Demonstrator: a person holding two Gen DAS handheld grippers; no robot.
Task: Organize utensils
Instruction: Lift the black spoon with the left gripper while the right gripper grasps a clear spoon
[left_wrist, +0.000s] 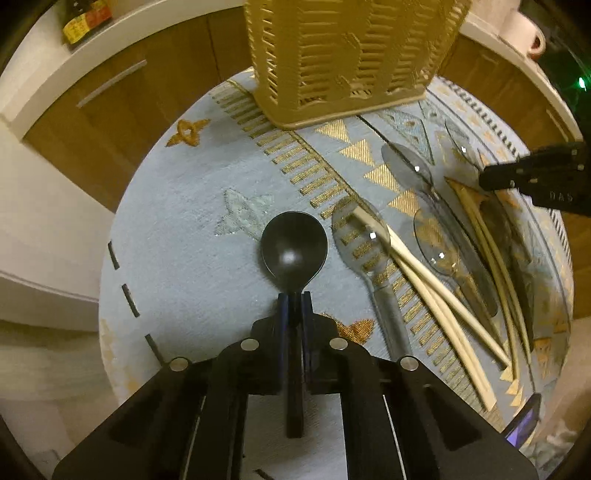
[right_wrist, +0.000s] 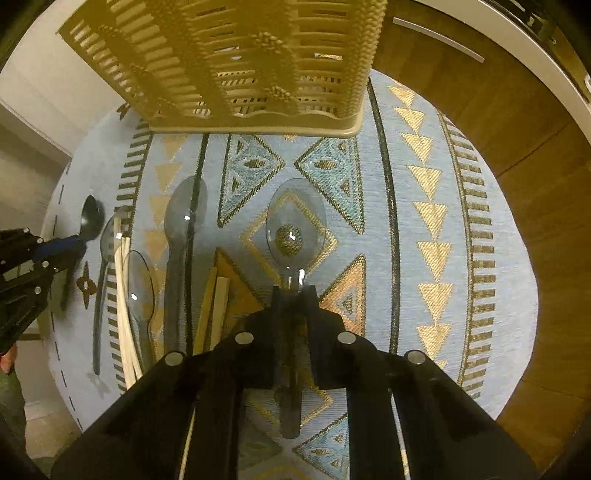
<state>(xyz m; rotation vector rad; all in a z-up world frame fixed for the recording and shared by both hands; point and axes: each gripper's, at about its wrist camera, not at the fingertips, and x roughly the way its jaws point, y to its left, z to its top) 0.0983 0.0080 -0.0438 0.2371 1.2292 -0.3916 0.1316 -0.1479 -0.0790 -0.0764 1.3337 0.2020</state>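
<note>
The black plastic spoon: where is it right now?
The black plastic spoon lies on the patterned blue cloth, its neck clamped in the left gripper, left of the clear spoons and in front of the beige slatted basket.

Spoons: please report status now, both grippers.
Left gripper shut on black spoon. Right gripper shut on clear spoon. Basket ahead, path clear.

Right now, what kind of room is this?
Probably a home kitchen: wooden cabinet fronts with bar handles, a slatted cutlery basket and loose spoons on a patterned cloth.
</note>
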